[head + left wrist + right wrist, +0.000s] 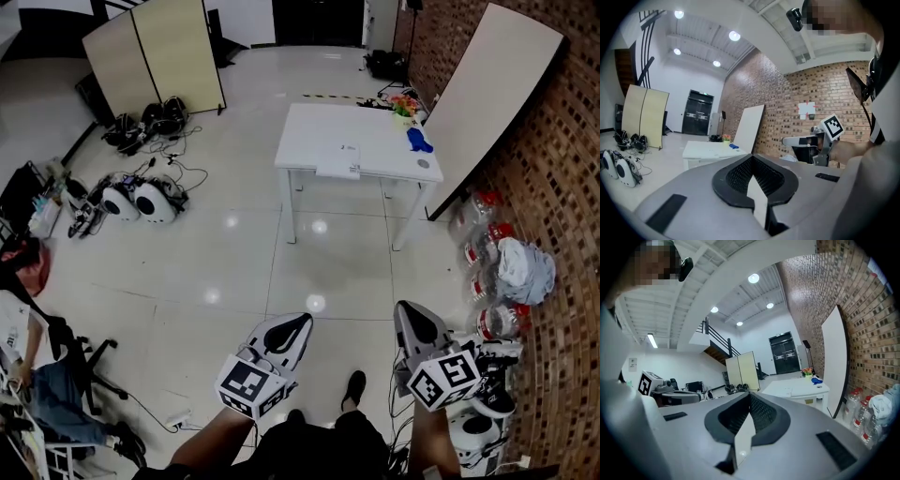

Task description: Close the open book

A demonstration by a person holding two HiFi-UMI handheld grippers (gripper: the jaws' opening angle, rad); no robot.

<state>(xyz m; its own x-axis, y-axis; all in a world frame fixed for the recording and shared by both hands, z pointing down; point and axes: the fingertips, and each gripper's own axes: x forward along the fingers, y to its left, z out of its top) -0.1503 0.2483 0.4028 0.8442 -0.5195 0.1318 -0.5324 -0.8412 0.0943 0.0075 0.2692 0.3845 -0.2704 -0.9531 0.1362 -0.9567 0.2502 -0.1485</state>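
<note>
**Both grippers closed and empty, well short of the white table [380, 131] that bears the book [339, 160].**
The left gripper [302, 323] and right gripper [404, 309] each have their jaws pressed together on nothing, and both point toward the table from across bare floor. The book lies pale and flat at the table's near edge; it is too small here to tell how its pages lie. As I judge it, the main risk is that edge: a shove instead of a lift under the cover could slide the book off the near side. Closed jaws could also skid over the pages and crease them. A careless approach may clip the bottles [489, 272] to the table's right.
</note>
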